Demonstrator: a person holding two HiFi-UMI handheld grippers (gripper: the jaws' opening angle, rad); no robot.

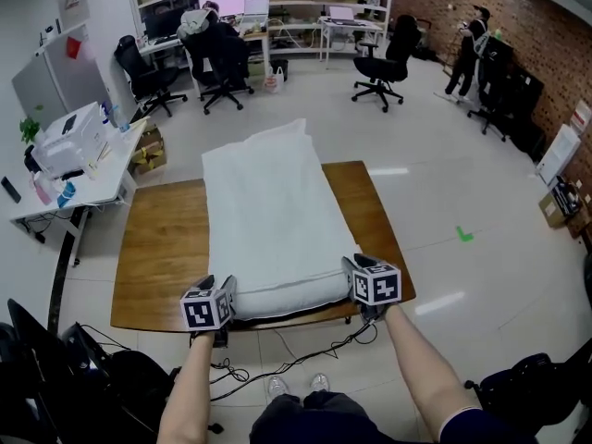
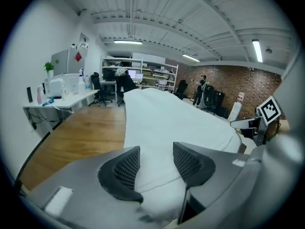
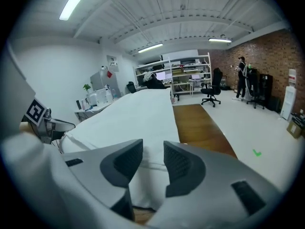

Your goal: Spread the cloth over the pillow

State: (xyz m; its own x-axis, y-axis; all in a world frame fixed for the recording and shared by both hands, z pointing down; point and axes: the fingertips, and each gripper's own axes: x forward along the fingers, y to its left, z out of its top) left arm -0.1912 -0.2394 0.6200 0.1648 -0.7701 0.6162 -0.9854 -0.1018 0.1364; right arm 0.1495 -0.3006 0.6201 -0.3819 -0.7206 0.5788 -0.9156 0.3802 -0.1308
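A white cloth (image 1: pixel 268 215) lies lengthwise over the pillow (image 1: pixel 277 300) on the wooden table (image 1: pixel 157 248) and covers its whole top. My left gripper (image 1: pixel 223 289) sits at the pillow's near left corner. In the left gripper view its jaws (image 2: pixel 156 163) stand wide apart, with the cloth (image 2: pixel 167 120) in the gap and touched by neither pad. My right gripper (image 1: pixel 351 269) is at the near right corner. Its jaws (image 3: pixel 153 162) are parted by a narrower gap over the cloth's edge (image 3: pixel 147 168) without pinching it.
The table's near edge is just below both grippers, and cables (image 1: pixel 305 354) trail on the floor under it. A white desk with a printer (image 1: pixel 69 141) stands at the left. Office chairs (image 1: pixel 381 63) and shelves are at the back, and a person (image 1: pixel 467 54) stands by the brick wall.
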